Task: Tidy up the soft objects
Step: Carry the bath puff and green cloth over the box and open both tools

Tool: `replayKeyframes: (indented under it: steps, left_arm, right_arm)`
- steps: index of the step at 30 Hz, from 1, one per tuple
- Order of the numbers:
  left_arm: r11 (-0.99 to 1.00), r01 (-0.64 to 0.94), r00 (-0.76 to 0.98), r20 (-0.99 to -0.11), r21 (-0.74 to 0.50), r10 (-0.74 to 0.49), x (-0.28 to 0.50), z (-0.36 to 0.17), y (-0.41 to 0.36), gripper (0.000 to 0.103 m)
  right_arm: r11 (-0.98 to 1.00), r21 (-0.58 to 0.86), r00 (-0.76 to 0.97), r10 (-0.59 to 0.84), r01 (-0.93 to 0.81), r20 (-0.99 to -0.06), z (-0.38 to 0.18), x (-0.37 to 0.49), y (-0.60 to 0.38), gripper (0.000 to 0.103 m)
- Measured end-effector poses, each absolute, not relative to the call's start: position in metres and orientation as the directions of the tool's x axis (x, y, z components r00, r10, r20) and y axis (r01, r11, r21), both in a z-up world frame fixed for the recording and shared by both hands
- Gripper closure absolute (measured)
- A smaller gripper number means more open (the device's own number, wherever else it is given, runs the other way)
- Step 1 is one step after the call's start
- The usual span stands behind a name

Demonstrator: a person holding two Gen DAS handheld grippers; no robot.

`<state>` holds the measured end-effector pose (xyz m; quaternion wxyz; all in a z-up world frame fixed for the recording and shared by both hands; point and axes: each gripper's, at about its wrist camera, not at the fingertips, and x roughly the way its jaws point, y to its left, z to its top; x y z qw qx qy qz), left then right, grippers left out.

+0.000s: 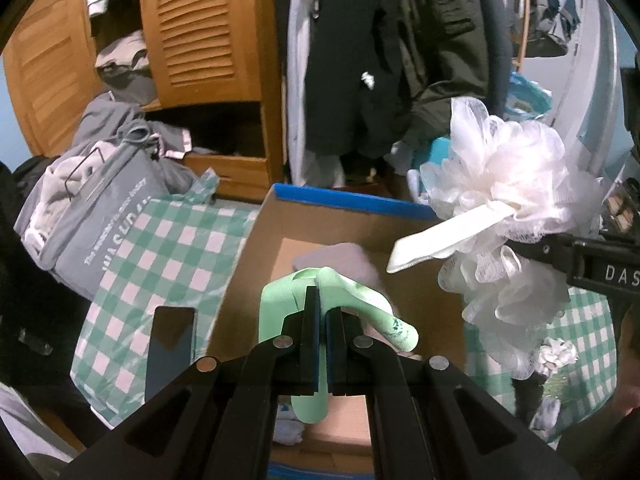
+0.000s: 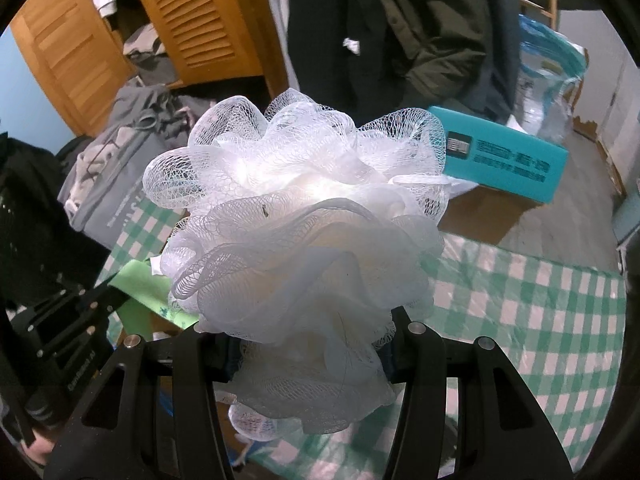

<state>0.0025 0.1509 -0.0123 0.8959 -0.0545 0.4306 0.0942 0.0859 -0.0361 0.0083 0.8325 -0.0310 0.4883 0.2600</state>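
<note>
— Right gripper [image 2: 308, 356] first: what do its jaws have?
— They stand part-way apart and press on a big white mesh bath pouf [image 2: 304, 220] from both sides. The pouf bulges up past the fingers and fills the middle of the right wrist view.
— And the left gripper [image 1: 322, 312]?
— Pressed together, pinching a pale green soft band [image 1: 288, 300], which loops out above the fingers and hangs below them.
— Where do the two things sit?
— The green band is held over an open cardboard box [image 1: 256, 256] with a blue rim. The pouf is just to the right of the box, above its right wall.
— What lies around them, biggest first?
— A green-and-white checked cloth [image 1: 160, 264] lies under the box. Far left is a wooden louvred wardrobe [image 1: 200, 28], dark coats [image 1: 380, 60] hang far centre, and a grey bag [image 1: 100, 216] stuffed with clothes sits at the left.
— What does one view give that the other lacks?
— The left wrist view shows the box's inside, a greyish soft thing [image 1: 340, 260] in it, and the pouf's white strap [image 1: 448, 236]. The right wrist view shows a teal carton [image 2: 504, 160] beyond the pouf, while the pouf hides most of the box.
</note>
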Motion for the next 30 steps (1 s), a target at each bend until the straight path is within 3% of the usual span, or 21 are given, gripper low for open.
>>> replayKeyframes:
  steps: [11, 12, 16, 22, 30]
  left_arm:
    - [0.966, -0.257, 0.538, -0.834, -0.025, 0.122, 0.020, -0.040, 0.166, 0.099]
    - [0.965, -0.261, 0.531, -0.837, -0.018, 0.128, 0.021, -0.042, 0.166, 0.096]
    - [0.956, -0.293, 0.513, -0.839, 0.027, 0.181, 0.019, -0.045, 0.167, 0.037]
    - [0.955, -0.292, 0.533, -0.821, 0.052, 0.207, 0.010, -0.031, 0.165, 0.024]
    - [0.960, -0.275, 0.565, -0.800, 0.046, 0.200, 0.002, -0.018, 0.158, 0.024]
  right_arm:
    - [0.837, 0.195, 0.318, 0.395, -0.511, -0.862, -0.019, 0.105, 0.016, 0.051]
    - [0.826, 0.208, 0.296, 0.405, -0.524, -0.865, -0.023, 0.107, 0.021, 0.047]
    - [0.824, 0.195, 0.290, 0.393, -0.531, -0.873, -0.032, 0.107, 0.029, 0.032]
    - [0.828, 0.170, 0.326, 0.387, -0.534, -0.862, -0.029, 0.104, 0.024, 0.024]
    - [0.833, 0.191, 0.359, 0.416, -0.520, -0.836, -0.012, 0.102, 0.007, 0.023]
